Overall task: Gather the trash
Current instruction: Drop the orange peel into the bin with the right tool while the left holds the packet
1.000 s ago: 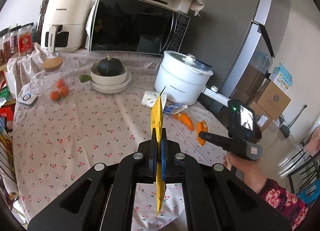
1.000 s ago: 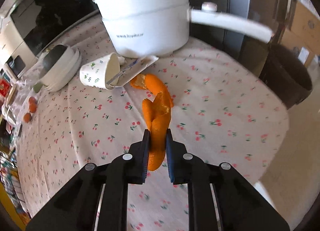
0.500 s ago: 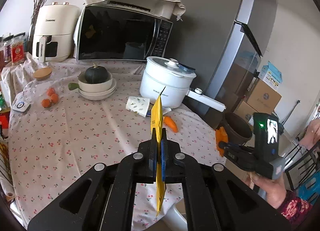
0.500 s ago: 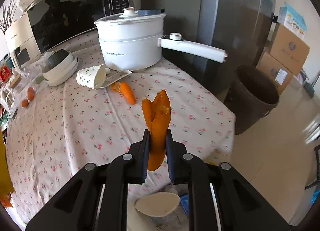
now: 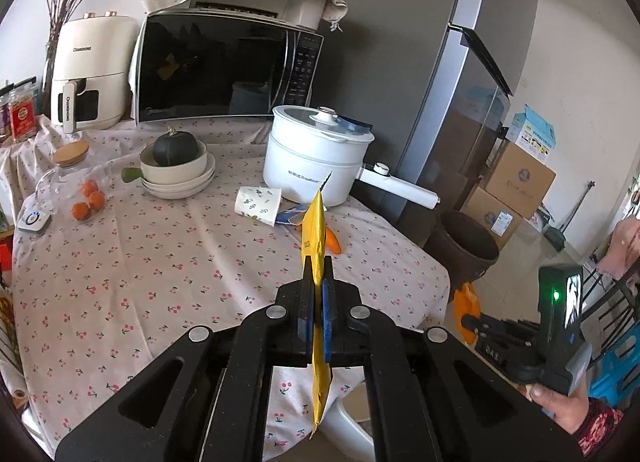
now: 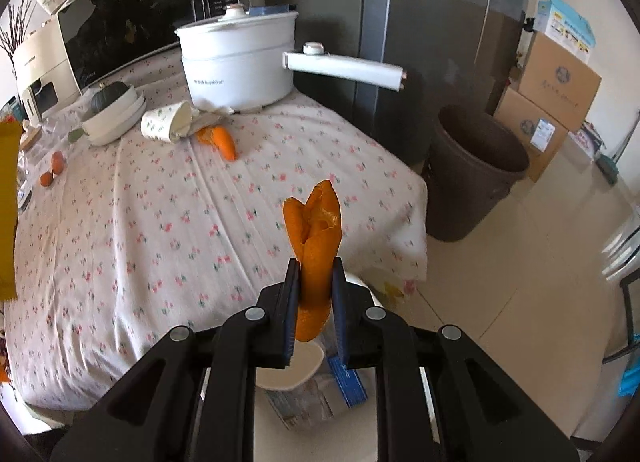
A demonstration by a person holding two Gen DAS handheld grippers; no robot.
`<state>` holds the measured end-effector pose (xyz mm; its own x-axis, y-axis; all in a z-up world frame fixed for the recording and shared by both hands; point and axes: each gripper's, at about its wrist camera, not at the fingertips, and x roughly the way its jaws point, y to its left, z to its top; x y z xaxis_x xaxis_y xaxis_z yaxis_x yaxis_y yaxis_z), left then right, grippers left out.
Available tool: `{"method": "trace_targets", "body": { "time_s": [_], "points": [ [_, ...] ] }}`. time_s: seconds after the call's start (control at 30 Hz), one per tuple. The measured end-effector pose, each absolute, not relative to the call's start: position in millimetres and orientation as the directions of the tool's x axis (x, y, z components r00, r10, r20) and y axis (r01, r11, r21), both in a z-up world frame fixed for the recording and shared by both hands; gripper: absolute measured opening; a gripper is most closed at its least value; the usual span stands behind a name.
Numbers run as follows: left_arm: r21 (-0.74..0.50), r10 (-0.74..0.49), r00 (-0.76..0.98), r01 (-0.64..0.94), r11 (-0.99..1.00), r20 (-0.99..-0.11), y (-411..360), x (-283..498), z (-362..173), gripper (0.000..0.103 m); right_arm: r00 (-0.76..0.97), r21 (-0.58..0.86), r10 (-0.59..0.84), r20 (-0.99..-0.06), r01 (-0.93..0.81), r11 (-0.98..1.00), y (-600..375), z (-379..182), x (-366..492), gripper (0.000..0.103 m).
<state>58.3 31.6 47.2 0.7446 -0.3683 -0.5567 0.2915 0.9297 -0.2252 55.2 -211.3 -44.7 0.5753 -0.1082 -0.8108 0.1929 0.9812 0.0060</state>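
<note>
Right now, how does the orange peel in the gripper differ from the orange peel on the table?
The held orange peel stands upright, pinched in the right gripper beyond the table's edge; the peel left on the table lies flat by the paper cup. The held peel is folded into lobes; the table peel looks like a single curved strip. Both are bright orange rind.
</note>
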Motion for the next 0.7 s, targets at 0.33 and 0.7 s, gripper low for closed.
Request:
{"method": "trace_targets", "body": {
  "time_s": [0.33,0.7],
  "points": [
    [-0.220,-0.397,0.724,0.332,0.917,-0.563,14.3,55.6,43.9,0.002,0.541,-0.001,-0.095,-0.836,0.172,0.985,-217.1,-62.3,9.6,0.019],
    [-0.231,-0.455,0.682,0.399,0.887,-0.573,-17.2,50.8,38.2,0.002,0.575,0.009,-0.137,-0.807,0.244,0.970,-241.5,-58.3,-31.9,0.070]
  ]
}}
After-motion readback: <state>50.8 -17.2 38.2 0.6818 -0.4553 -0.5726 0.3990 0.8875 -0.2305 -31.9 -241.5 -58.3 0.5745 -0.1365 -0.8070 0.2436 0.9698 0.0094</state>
